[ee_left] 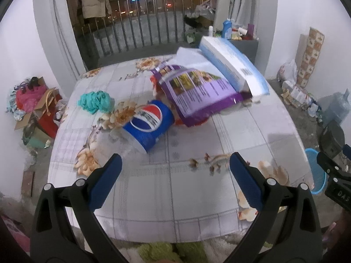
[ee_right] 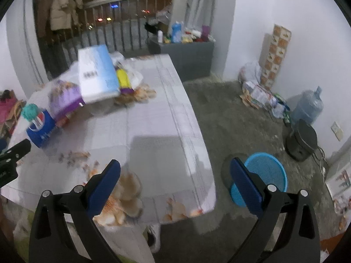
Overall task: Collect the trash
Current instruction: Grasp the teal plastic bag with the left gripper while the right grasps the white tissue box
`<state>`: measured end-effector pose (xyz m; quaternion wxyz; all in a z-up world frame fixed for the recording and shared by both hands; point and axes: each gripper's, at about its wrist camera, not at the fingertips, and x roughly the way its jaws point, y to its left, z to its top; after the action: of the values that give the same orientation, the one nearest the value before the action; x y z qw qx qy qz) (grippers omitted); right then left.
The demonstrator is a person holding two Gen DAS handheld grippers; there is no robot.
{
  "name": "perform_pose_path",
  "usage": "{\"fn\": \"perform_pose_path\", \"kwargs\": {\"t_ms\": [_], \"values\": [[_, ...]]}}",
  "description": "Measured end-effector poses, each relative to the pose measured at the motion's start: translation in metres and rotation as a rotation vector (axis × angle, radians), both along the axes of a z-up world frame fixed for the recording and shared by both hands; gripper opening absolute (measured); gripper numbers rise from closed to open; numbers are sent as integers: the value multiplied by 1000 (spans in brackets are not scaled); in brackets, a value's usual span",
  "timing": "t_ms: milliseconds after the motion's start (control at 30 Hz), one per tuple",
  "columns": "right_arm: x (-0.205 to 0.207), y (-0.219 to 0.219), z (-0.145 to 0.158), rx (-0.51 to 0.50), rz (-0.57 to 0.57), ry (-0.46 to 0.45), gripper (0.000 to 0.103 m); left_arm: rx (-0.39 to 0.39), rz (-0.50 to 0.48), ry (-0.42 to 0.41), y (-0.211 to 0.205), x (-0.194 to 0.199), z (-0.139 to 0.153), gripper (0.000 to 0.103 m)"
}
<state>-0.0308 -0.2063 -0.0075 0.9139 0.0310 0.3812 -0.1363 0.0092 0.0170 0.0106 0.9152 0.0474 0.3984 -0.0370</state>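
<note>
A blue Pepsi cup lies on its side on the floral tablecloth, with a teal crumpled bag to its left. Behind it lie a purple snack bag and a white-and-blue box. My left gripper is open and empty, just short of the cup. My right gripper is open and empty, over the table's right front corner. In the right wrist view the cup, the purple bag and the box lie at the far left. A blue basket stands on the floor.
A grey cabinet with bottles stands behind the table. A black appliance, a water jug and bags of litter sit along the right wall. Boxes and bags pile on the floor at the left.
</note>
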Motion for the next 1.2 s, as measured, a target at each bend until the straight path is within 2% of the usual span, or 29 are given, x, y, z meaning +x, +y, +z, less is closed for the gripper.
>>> {"fn": "perform_pose_path", "kwargs": {"t_ms": [167,267,333,400,467,567,700,833,933,1100,1200], "values": [[16,29,29,-22,94,-152,97,-83,35,-29,46,16,17,94],[30,57,42,-24,194,-232,97,-133,68,-87,87,23,22,94],[42,78,45,-18,272,-249,97,-167,73,-129,109,25,22,94],[55,98,46,-6,328,-244,97,-243,64,-173,137,27,20,94],[66,115,46,1,374,-242,97,-285,102,-174,159,34,18,94],[79,136,49,5,411,-233,97,-351,109,-165,182,51,14,94],[96,146,47,48,414,-211,97,-431,158,-128,210,86,2,94],[110,141,41,59,393,-208,97,-539,212,-50,232,132,-21,94],[112,131,42,47,361,-230,97,-616,304,12,247,167,-41,94],[124,100,54,58,260,-276,97,-599,389,38,247,203,-60,94],[143,74,55,110,219,-255,97,-575,404,49,240,217,-69,92]]}}
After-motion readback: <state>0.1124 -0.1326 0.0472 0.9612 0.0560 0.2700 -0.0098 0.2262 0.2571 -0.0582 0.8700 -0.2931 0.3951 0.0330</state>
